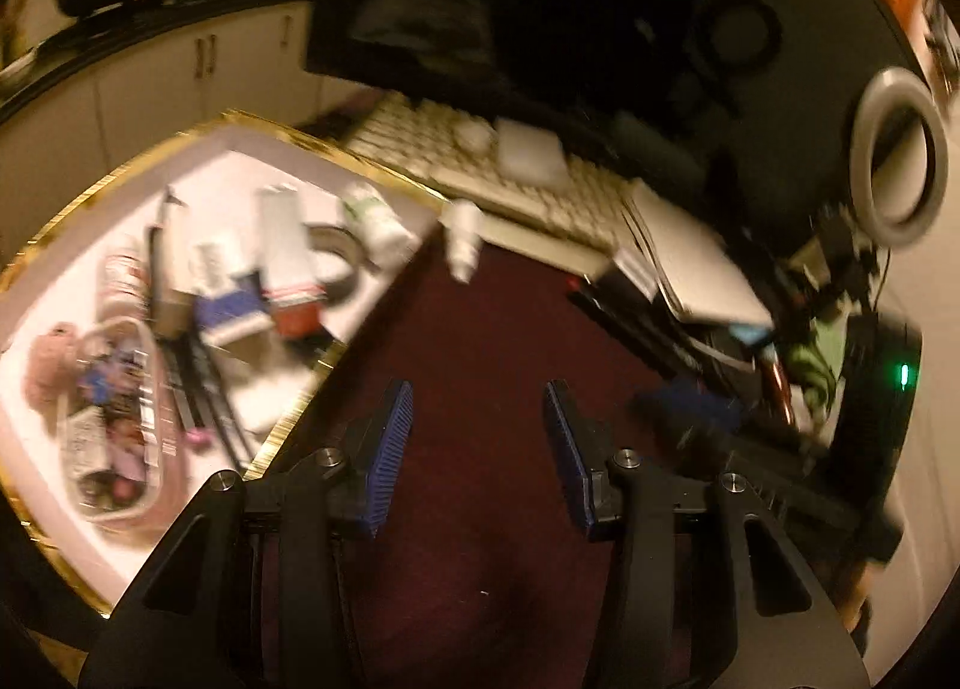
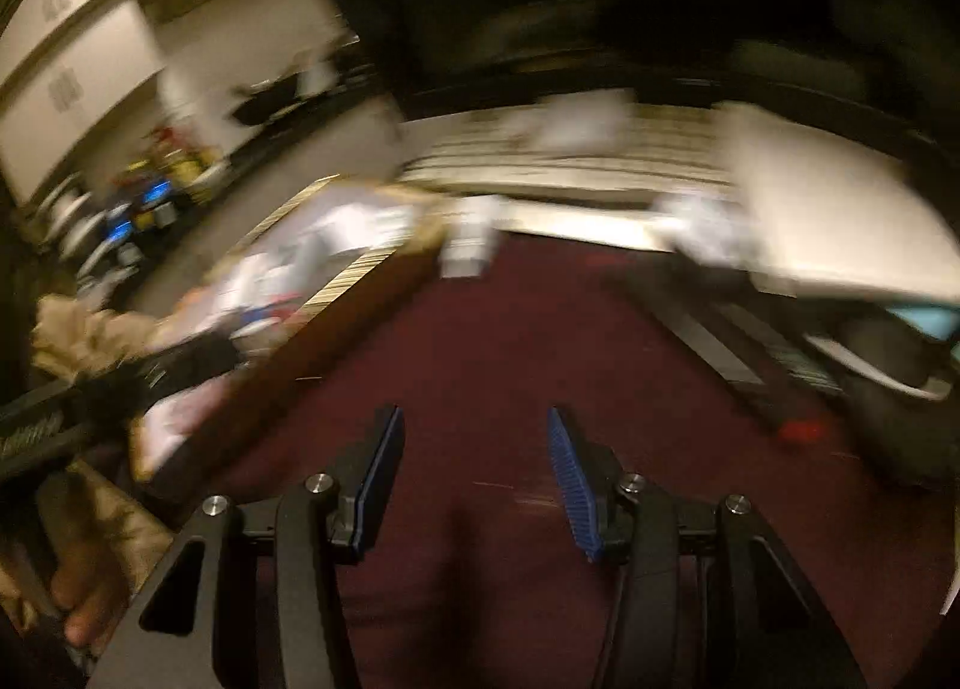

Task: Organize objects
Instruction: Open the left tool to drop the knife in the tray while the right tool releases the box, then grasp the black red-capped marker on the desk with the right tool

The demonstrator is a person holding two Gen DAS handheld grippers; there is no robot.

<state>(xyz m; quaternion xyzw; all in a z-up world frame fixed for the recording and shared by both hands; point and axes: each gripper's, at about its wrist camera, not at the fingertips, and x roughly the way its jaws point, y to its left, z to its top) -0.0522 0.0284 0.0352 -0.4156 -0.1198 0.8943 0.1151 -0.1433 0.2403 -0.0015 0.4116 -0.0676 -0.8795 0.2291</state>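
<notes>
Two claw-mounted fisheyes, angled down, close over the surface (image 1: 480, 359).
Both share the maroon mat, white bottle (image 1: 463, 236), keyboard (image 1: 540, 191) far, tray (image 1: 72, 245) left.

left gripper (image 1: 478, 416) fingers apart, right gripper (image 2: 474, 452) likewise

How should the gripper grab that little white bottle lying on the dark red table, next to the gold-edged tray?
Probably across its round body, near the middle. The little white bottle seems to lie on its side on the dark red table, just past the corner of the gold-edged tray, long axis pointing roughly at the open, empty left gripper. Come from above with one finger on each long side; the picture is blurry.
</notes>
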